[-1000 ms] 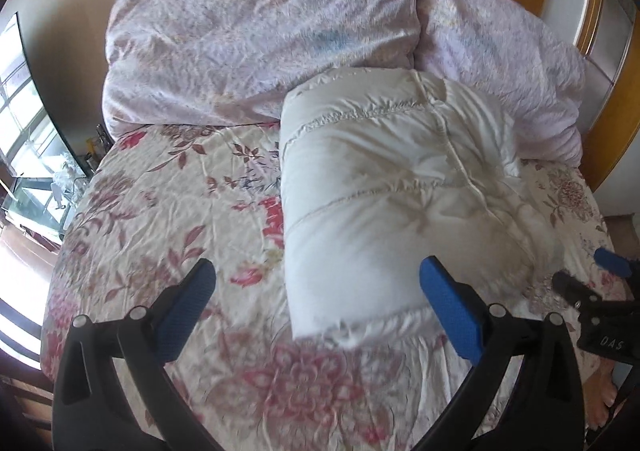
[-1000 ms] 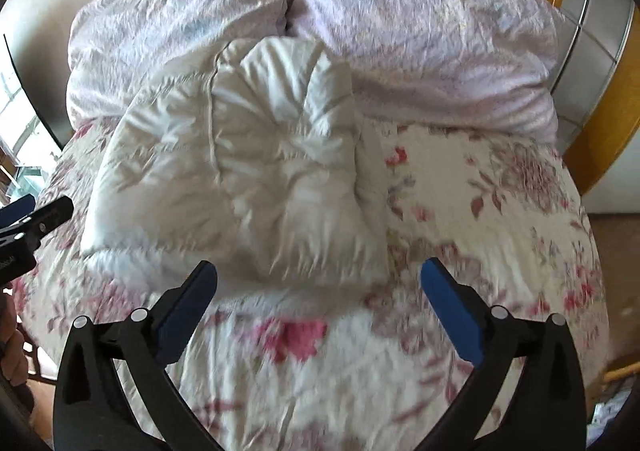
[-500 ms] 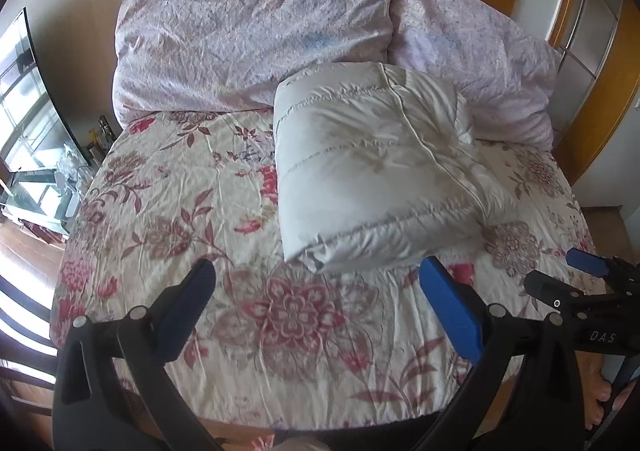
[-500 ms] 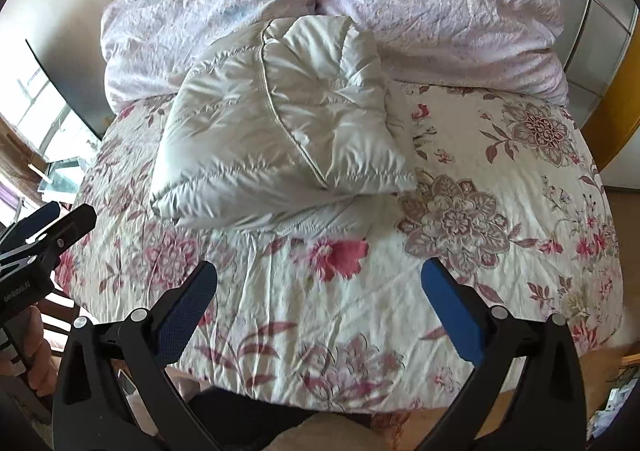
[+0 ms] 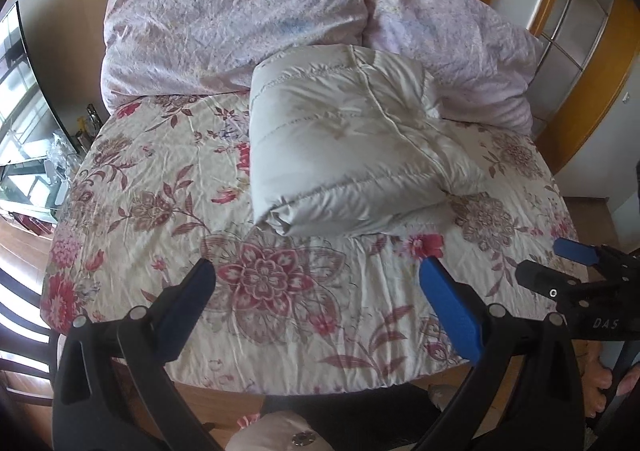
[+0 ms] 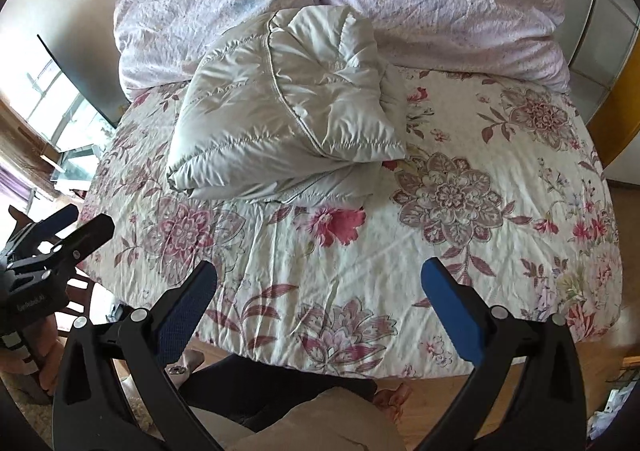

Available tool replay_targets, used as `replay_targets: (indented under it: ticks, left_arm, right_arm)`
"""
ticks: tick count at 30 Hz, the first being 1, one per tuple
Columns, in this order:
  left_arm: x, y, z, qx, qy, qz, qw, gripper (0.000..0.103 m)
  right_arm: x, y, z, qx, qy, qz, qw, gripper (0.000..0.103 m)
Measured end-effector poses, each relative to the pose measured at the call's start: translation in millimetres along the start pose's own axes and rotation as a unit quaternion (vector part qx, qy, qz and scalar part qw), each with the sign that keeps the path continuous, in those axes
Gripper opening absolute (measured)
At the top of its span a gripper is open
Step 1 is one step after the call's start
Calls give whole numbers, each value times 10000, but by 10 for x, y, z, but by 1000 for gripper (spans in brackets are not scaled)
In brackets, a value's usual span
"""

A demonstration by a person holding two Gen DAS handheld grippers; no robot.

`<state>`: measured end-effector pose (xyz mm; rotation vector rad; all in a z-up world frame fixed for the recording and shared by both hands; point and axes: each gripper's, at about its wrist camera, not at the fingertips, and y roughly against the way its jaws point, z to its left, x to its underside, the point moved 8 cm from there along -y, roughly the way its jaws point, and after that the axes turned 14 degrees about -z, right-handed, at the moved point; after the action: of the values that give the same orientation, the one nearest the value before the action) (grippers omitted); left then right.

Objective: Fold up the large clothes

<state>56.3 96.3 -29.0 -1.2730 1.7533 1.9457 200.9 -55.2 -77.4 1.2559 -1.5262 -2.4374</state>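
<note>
— White puffer jacket (image 5: 344, 139): one, folded into a thick bundle, lying on the floral bedspread (image 5: 168, 187), far end touching the pillows.
— Pillows?
— Two, lilac: left pillow (image 5: 236, 15) and right pillow (image 5: 452, 39), side by side behind the jacket, against the wall.
— Grippers?
— Two. Left gripper (image 5: 316, 303) spread wide, holding nothing, hovering near the bed's foot edge, well apart from the jacket. Right gripper (image 6: 318, 303) likewise spread wide and empty, also well short of the jacket.
— Fingertips?
— Four blue pads in all, two per gripper, none touching cloth.
— Anything beside the jacket?
— Only bedspread: big red and mauve flowers on cream, wrinkled, draped over the foot edge.
</note>
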Motion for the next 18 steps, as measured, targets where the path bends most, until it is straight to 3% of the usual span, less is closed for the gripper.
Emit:
replay_targets:
  ticks: [10,18]
  left_arm:
    - [74,78,-149,145,57,28,9999,101]
    - [93,86,-126,33,98,54,9999,101]
  right_arm:
    - [84,63,-1,-248,-81,120,9996,102]
    - [88,71,-8,-276,-83,103,9995,102]
